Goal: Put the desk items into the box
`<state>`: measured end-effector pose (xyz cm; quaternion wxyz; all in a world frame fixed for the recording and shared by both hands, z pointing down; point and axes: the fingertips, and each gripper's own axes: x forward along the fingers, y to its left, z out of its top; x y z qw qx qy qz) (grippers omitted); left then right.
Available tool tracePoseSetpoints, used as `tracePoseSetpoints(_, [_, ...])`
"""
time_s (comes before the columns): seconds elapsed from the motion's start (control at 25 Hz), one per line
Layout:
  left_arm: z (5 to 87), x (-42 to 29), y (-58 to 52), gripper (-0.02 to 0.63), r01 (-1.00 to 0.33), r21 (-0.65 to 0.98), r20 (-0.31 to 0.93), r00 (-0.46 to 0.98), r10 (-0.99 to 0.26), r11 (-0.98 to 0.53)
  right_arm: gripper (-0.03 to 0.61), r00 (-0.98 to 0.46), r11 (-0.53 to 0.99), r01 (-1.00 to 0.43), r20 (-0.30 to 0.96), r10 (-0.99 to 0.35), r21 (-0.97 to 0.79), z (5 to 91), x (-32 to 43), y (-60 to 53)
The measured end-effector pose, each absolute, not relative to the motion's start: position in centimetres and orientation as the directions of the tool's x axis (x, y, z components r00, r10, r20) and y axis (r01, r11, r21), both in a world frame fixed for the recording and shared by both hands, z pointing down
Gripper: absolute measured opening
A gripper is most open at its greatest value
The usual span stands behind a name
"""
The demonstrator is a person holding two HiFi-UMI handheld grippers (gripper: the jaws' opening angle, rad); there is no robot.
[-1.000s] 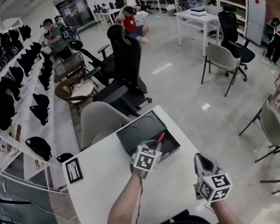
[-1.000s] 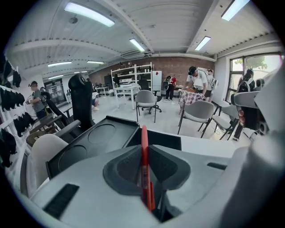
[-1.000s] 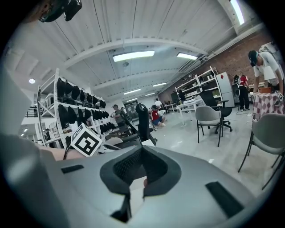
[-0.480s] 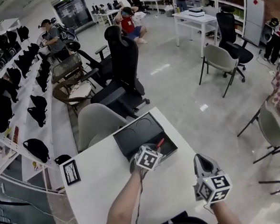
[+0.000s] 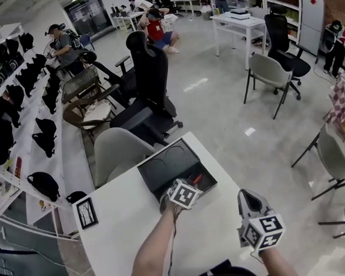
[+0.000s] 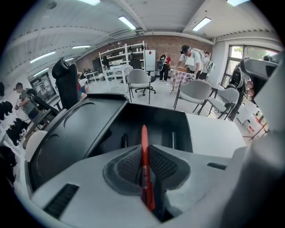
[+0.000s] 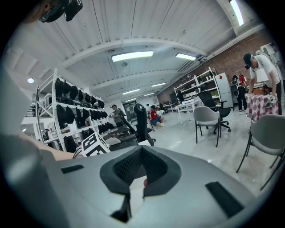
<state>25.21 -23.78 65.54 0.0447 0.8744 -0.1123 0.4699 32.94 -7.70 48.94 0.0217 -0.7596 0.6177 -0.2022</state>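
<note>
You are holding a red pen (image 6: 144, 136), clamped in the left tongs (image 6: 143, 156), over the box (image 6: 156, 119); right tongs (image 7: 141, 162) closed, empty; frame (image 5: 87, 212) awaiting.

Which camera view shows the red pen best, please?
The left gripper view: the red pen fills the centre, clamped in the left gripper, with the open black box beyond. The head view shows only a small red sliver; the right gripper view shows none clearly.
</note>
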Motion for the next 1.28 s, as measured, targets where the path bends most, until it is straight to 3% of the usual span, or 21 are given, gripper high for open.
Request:
tracePoseSetpoints(0.64, [66.9, 24.6, -23.5, 0.052, -0.246, 0.010, 0.886, 0.452, -0.105, -0.969, 0.003, 0.151, -0.233, -0.930, 0.282, -0.948, -0.286, 49.1, 33.0, -7.4])
tracePoseSetpoints(1.28, [65.8, 25.3, -23.9, 0.083, -0.252, 0.009, 0.856, 0.502, -0.123, -0.968, 0.003, 0.143, -0.225, -0.932, 0.280, -0.949, -0.286, 48.9, 33.1, -7.6])
